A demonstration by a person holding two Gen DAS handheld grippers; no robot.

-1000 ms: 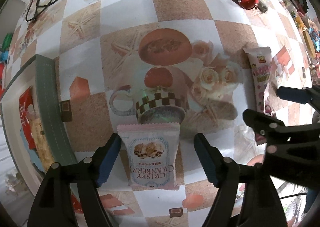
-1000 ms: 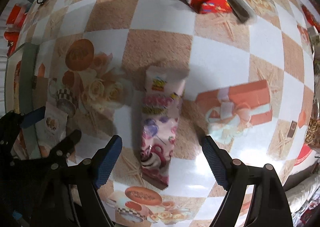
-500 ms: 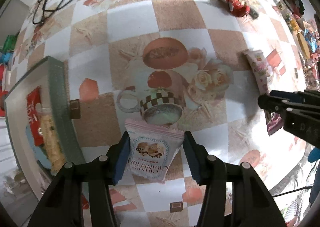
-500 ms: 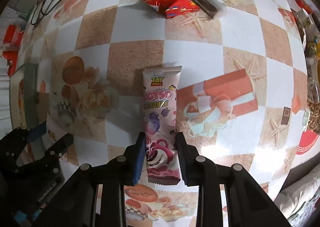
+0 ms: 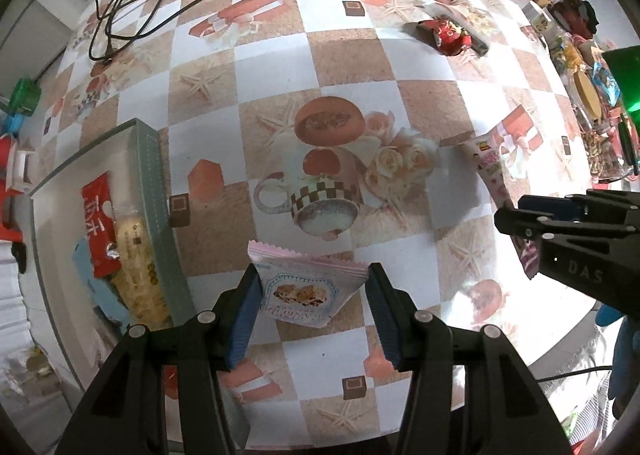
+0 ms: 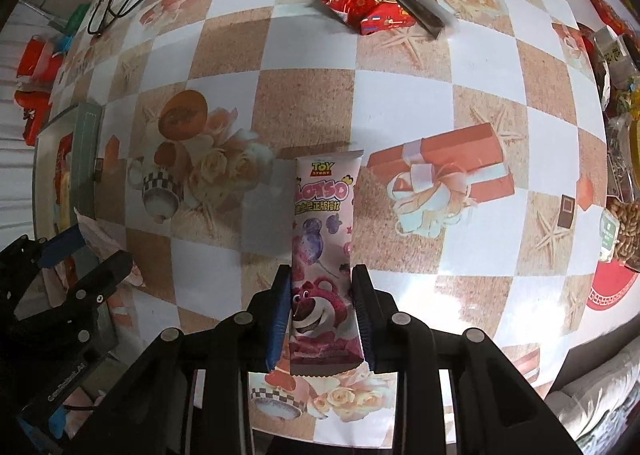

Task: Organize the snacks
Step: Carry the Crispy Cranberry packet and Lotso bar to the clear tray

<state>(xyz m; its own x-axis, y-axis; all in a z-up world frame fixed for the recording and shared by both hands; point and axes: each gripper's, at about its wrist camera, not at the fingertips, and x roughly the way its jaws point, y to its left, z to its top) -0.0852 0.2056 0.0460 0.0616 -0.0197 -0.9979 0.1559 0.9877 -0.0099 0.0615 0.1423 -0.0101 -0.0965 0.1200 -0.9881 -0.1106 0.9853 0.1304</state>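
Two packets are gripped: the cranberry packet (image 5: 310, 287) by the left gripper (image 5: 312, 315), the long pink packet (image 6: 322, 255) by the right gripper (image 6: 322, 319), both above the table (image 5: 360, 55). Pick-up step judged done; next, carrying left to the tray (image 5: 160, 195).

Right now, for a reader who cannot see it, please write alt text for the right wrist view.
The right gripper is shut on a long pink Lotso snack pack, gripping its lower part above a checkered tablecloth. Red snack packets lie farther away, and the left gripper shows at the left edge near a grey-green box.
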